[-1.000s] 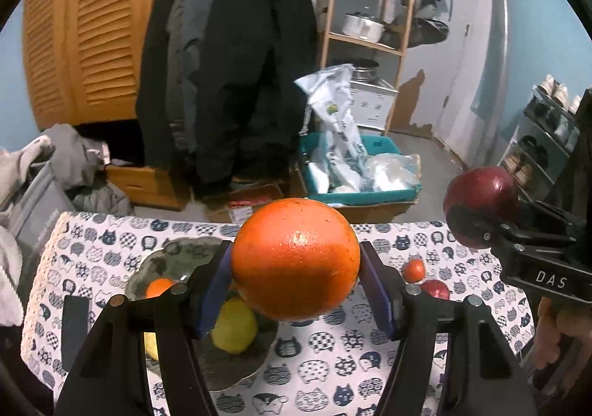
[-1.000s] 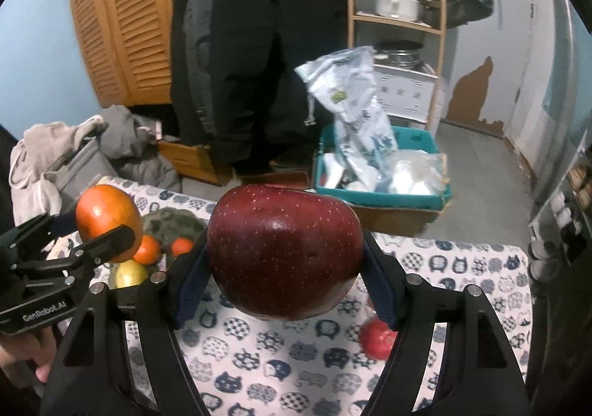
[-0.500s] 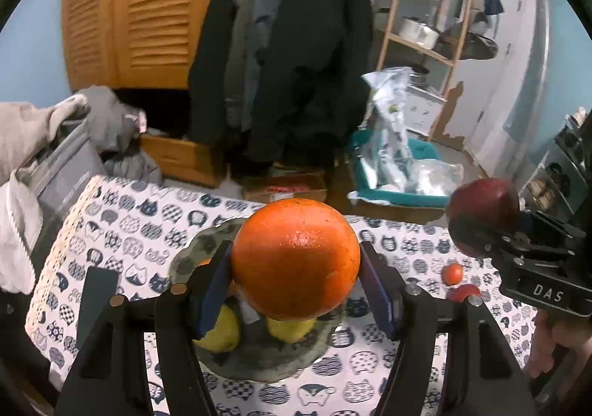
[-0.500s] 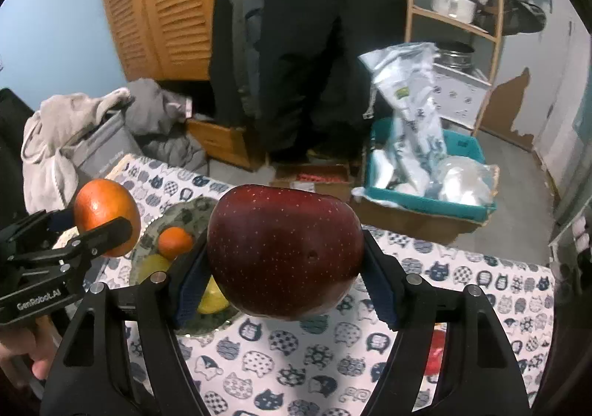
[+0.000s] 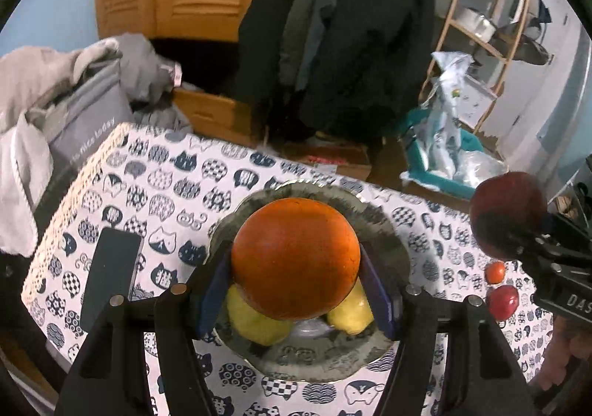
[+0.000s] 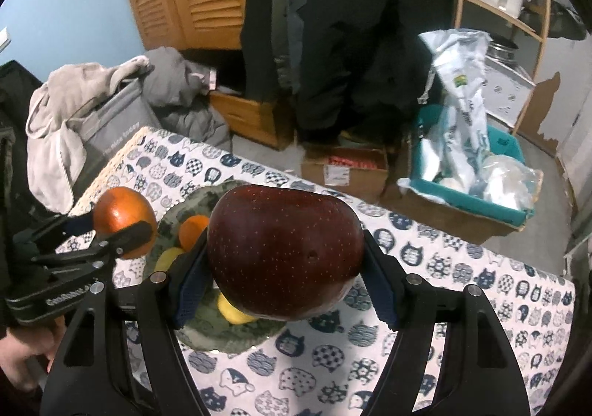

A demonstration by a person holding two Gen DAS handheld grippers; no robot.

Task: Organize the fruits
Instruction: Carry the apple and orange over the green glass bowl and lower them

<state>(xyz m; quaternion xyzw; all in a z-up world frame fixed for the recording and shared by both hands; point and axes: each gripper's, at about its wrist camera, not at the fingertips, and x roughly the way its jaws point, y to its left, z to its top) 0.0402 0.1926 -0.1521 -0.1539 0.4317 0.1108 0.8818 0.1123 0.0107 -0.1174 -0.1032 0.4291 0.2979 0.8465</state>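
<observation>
My left gripper is shut on a large orange and holds it above the grey-green plate. Two yellow lemons lie on the plate under it. My right gripper is shut on a dark red apple, above the plate's right side. A small orange and lemons show on the plate. The left gripper with its orange shows at left in the right wrist view; the right gripper with the apple shows at right in the left wrist view.
The table has a cat-print cloth. A dark phone lies left of the plate. Two small red fruits lie to the right of the plate. Boxes, a teal bin, coats and a bag stand beyond the table.
Both grippers moved left and tilted down over the table. The plate now sits right under the held orange, and the apple hangs over the plate's right side.
</observation>
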